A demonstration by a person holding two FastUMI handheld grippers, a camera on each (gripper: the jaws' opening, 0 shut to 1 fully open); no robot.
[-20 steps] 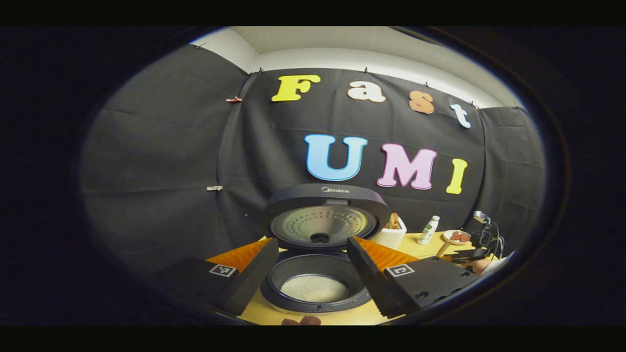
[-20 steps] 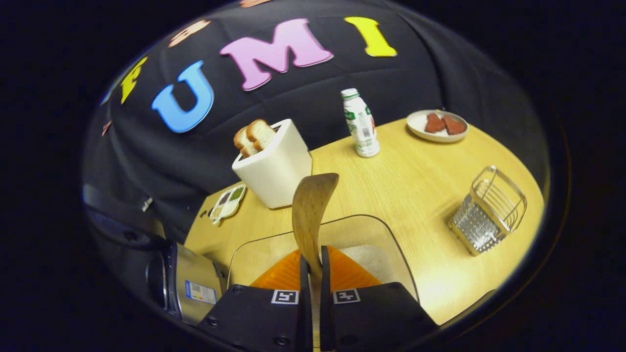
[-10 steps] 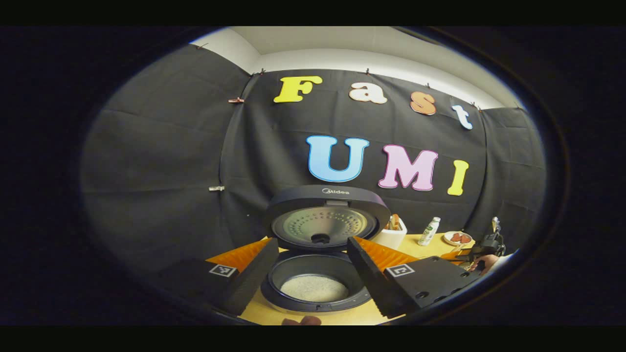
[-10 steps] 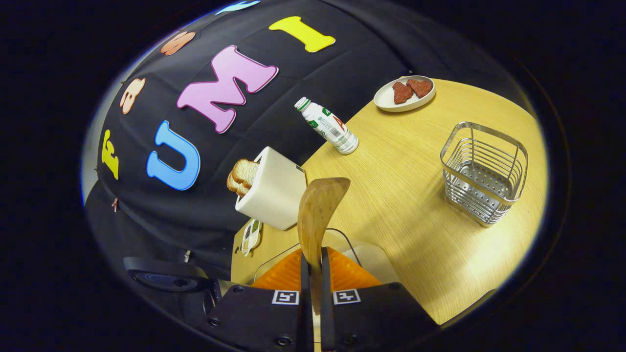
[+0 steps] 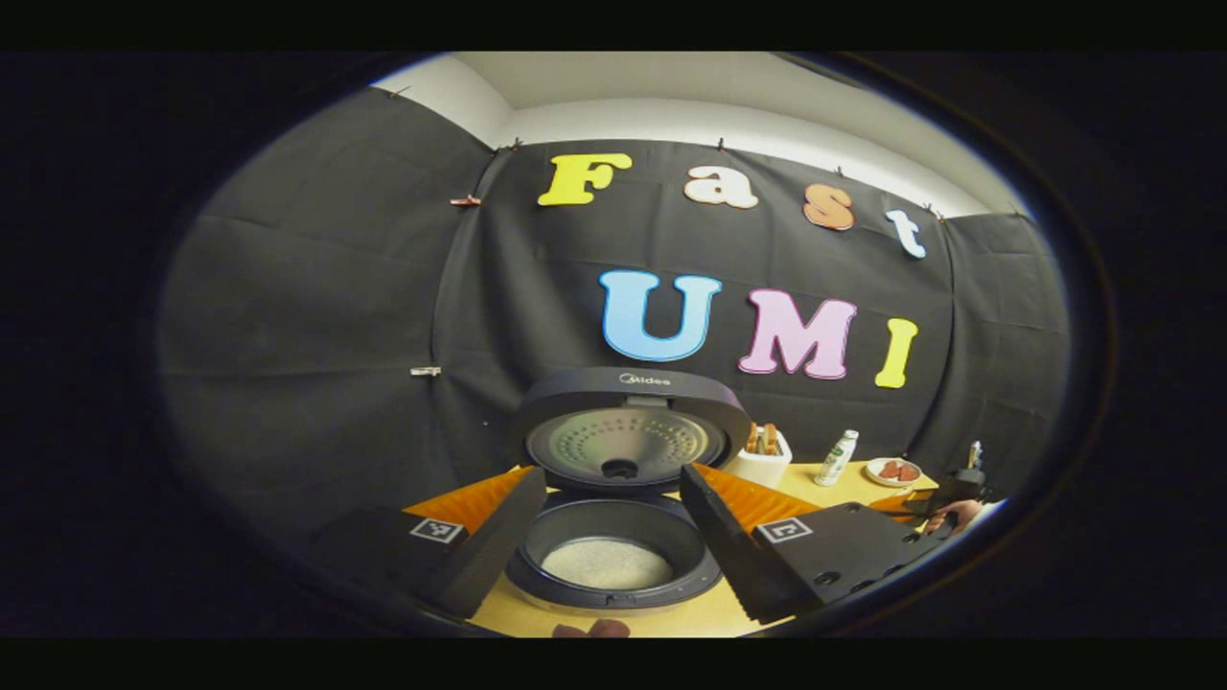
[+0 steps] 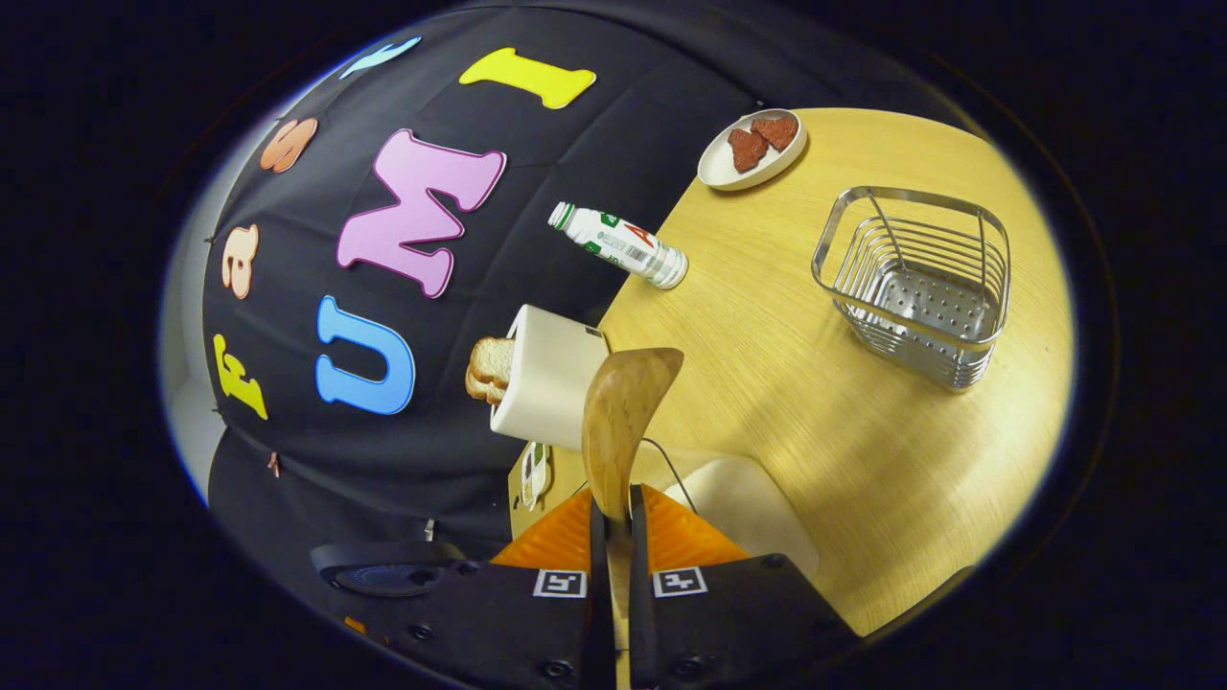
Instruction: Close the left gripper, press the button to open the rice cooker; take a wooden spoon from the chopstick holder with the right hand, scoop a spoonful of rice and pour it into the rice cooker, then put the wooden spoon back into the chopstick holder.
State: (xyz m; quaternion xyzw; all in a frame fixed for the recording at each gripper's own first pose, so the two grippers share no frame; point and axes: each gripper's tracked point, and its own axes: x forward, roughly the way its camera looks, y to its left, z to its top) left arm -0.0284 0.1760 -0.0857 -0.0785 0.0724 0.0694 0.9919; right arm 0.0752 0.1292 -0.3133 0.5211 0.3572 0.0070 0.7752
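Right gripper (image 6: 613, 508) view rolled further; wire chopstick holder (image 6: 915, 283) now at 2 o'clock. Fingers clenched on wooden spoon (image 6: 623, 412). Left gripper (image 5: 613, 522) released, rice cooker (image 5: 613, 517) open, rice inside. Advice: level spoon bowl, approach holder from above, handle down.

**Left gripper view: cooker open, rice in pot**

Left gripper (image 5: 606, 522) fingers spread wide, nothing held, framing the rice cooker (image 5: 613, 556). Lid (image 5: 628, 431) stands upright at the back, inner plate facing the camera. White rice (image 5: 607, 563) sits in the bottom of the inner pot. Cooker rests on the wooden table (image 5: 844, 484). Behind-right: white toaster (image 5: 764, 463) with bread, small bottle (image 5: 837, 457) upright, plate (image 5: 892, 471) with reddish pieces. Other gripper (image 5: 949, 489) at far right edge; too small to tell its state.
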